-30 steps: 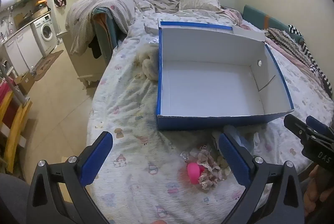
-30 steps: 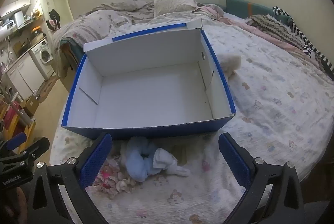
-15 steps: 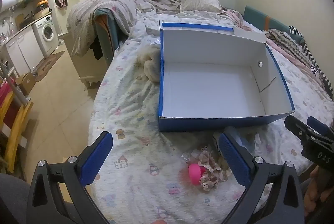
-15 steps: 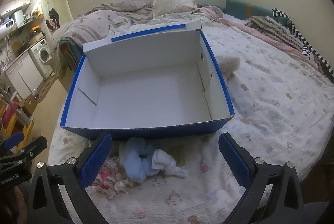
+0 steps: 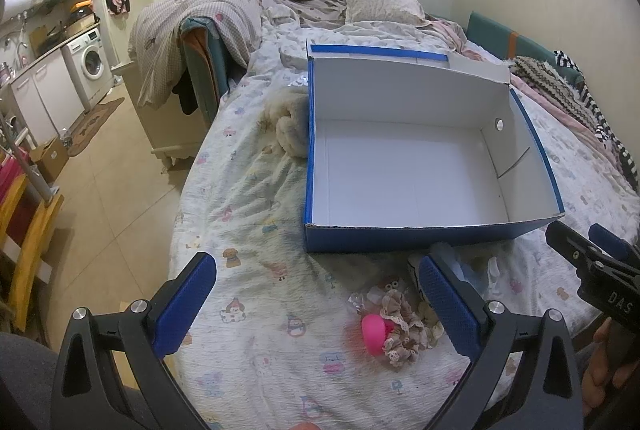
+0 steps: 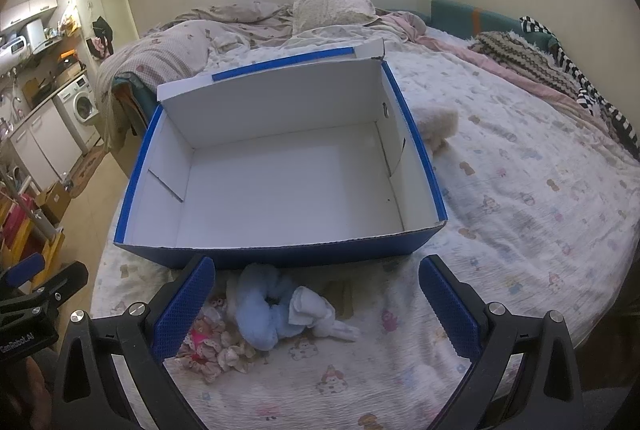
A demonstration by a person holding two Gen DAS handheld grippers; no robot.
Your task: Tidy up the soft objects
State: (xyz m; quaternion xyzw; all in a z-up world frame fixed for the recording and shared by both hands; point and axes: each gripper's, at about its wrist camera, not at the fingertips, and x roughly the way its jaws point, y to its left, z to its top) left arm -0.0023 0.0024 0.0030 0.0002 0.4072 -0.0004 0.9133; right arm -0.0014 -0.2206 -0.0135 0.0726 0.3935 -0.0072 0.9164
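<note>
A blue cardboard box [image 5: 432, 238] [image 6: 280, 256] with a white inside stands open on the bed, with nothing in it. In front of it lie a pink ball with a frilly beige scrunchie [image 5: 390, 330] [image 6: 214, 344], a fluffy light blue scrunchie [image 6: 258, 310] and a small white cloth [image 6: 320, 314]. A cream plush piece [image 5: 290, 127] [image 6: 436, 123] rests against the box's side wall. My left gripper [image 5: 316, 304] hovers open above the sheet left of the pink ball. My right gripper [image 6: 316, 304] is open above the blue scrunchie and white cloth.
The bed's patterned sheet [image 6: 520, 189] spreads wide to the right of the box. Rumpled quilts and a pillow [image 5: 380, 3] lie at the far end, striped and knitted clothes [image 6: 560, 77] along the wall. The bed edge drops to a tiled floor [image 5: 104, 197] on the left.
Both grippers have drifted slightly back from the box; the box and the soft items lie where they were, and both pairs of fingers stay spread.
</note>
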